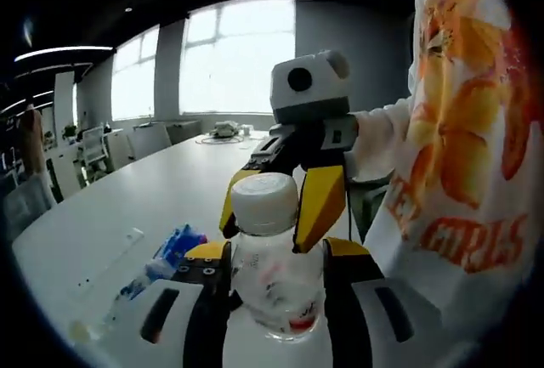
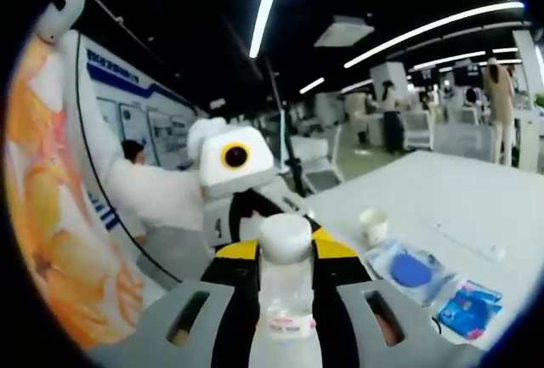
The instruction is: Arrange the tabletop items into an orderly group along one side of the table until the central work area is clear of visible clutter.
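I am holding a clear bottle point(image 1: 276, 279) in both tongs, left point(image 1: 276, 287) and right point(image 2: 285, 300) closed on it (white cap on). Next comes carrying it to the desk point(image 2: 442, 189) edge.

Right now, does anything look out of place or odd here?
Yes: one clear bottle with a white cap is gripped by both claws at once, left claw and right claw, above the white table. Nothing looks spilled.

White-capped clear bottle point(image 1: 274, 276), yellow-black jaws, blue packets point(image 2: 470, 307), white table point(image 1: 161, 198).
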Demonstrator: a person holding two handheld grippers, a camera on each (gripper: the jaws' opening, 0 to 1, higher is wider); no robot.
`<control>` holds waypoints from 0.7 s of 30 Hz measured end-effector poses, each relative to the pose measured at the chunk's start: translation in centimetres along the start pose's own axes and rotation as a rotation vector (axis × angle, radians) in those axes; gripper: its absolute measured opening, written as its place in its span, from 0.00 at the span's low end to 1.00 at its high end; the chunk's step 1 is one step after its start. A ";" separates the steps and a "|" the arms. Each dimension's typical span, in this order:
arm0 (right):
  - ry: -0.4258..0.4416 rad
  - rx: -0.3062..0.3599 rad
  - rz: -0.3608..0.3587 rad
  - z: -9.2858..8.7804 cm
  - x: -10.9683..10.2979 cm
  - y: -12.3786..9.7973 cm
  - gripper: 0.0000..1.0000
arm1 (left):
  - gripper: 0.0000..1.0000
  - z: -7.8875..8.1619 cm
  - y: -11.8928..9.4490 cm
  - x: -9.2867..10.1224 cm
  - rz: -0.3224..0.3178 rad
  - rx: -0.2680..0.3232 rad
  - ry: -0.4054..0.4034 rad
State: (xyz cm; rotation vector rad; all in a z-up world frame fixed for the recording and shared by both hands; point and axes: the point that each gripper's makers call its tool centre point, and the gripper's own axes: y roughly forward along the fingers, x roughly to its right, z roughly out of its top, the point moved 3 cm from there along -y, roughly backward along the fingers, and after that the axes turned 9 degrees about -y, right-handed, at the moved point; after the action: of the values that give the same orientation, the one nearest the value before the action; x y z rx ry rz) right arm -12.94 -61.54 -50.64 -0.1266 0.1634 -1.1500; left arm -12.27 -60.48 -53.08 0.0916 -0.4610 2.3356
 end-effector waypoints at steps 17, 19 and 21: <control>0.102 0.133 -0.048 1.7 1.7 -0.6 0.25 | 0.40 -0.8 -0.2 -0.8 0.054 -0.050 -0.005; 0.125 0.137 -0.092 1.3 2.3 -1.2 0.32 | 0.41 -0.8 -0.6 -1.2 0.073 -0.032 -0.012; 0.146 0.141 -0.122 0.6 2.6 -2.0 0.34 | 0.41 -0.9 -1.2 -1.7 0.094 -0.025 -0.022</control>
State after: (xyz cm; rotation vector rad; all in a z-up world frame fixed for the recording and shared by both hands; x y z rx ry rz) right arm -13.61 -64.70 -49.80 0.0733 0.2051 -1.2886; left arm -10.14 -60.47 -53.91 0.0854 -0.5159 2.4221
